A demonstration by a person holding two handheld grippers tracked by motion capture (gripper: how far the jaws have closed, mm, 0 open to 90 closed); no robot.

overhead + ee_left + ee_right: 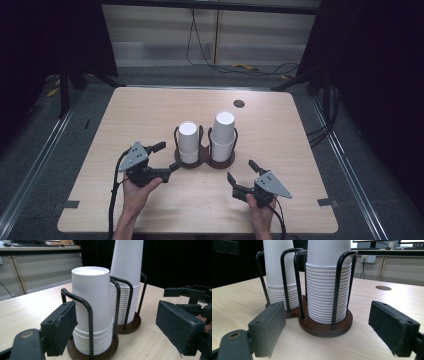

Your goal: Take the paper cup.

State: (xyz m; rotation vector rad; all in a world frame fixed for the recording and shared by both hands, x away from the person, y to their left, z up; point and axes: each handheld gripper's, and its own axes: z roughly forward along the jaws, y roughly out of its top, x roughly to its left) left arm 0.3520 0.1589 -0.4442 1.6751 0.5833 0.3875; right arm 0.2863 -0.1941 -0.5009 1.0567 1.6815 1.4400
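Two stacks of upturned white paper cups stand in a black wire holder on a brown base (220, 161) at the table's middle. The shorter stack (188, 141) is on the left, the taller stack (223, 135) on the right. My left gripper (168, 155) is open just left of the holder and points at the shorter stack (92, 305), with nothing between its pads. My right gripper (241, 170) is open in front and to the right of the holder. It faces the taller stack (328, 290) and touches nothing.
The wooden table (150, 110) has a round cable hole (239, 103) behind the holder and tape marks (67, 205) near its front corners. Cables (240, 65) lie on the floor beyond the far edge. Dark stands flank the table.
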